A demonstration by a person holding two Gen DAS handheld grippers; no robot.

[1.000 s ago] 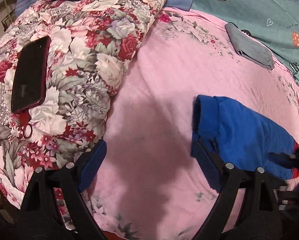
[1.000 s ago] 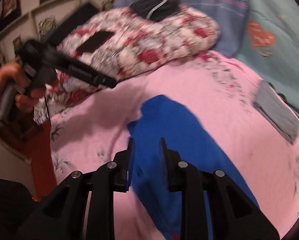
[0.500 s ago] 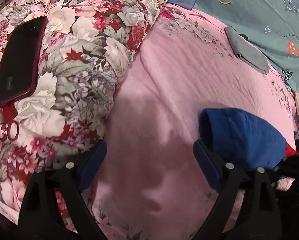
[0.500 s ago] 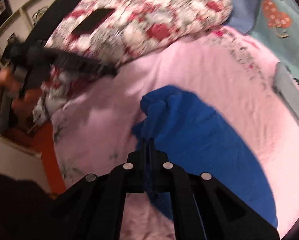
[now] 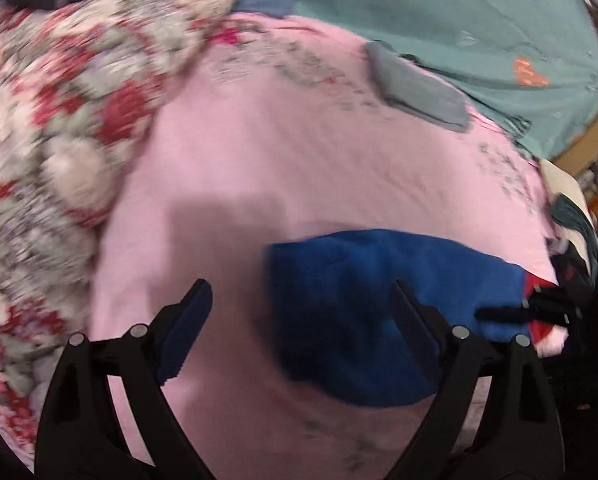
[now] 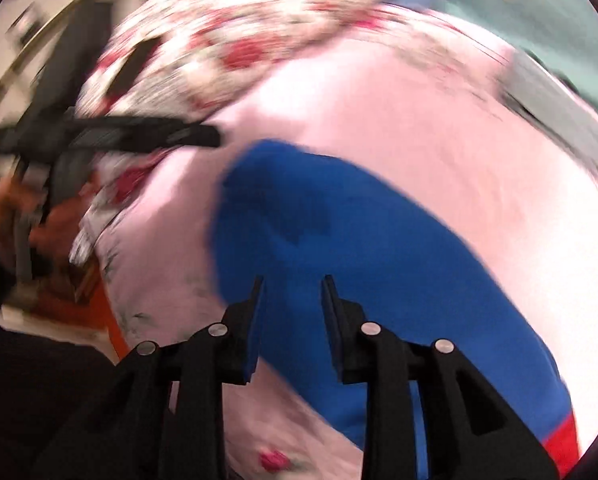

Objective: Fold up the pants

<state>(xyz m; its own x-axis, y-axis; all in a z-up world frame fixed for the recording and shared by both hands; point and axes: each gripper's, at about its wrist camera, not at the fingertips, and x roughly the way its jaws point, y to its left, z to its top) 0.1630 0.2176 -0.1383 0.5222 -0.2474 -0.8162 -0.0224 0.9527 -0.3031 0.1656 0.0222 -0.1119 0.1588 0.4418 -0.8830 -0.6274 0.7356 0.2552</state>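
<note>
The blue pants [image 5: 359, 312] lie in a folded bundle on the pink sheet [image 5: 299, 152], with a red band at one end [image 6: 559, 444]. My left gripper [image 5: 299, 286] hangs open and wide just above the sheet. Its right finger is over the pants' near part and its left finger is over bare sheet. My right gripper [image 6: 293, 280] is over the pants [image 6: 359, 240]. Its jaws are opening, with blue cloth showing in the gap and no pad pressing on it. The right wrist view shows the left gripper [image 6: 147, 136] held by a hand [image 6: 11, 216] at the left.
A floral quilt [image 5: 79, 100] is heaped at the left, with a dark phone [image 6: 131, 68] lying on it. A folded grey cloth [image 5: 419, 92] lies at the back, by a teal sheet [image 5: 459, 20]. More clothes [image 5: 571, 220] are piled at the right edge.
The right gripper shut on the pants' near edge half a second ago and its jaws have since parted. The pants are bunched shorter. The left gripper swung right, toward the pants.
</note>
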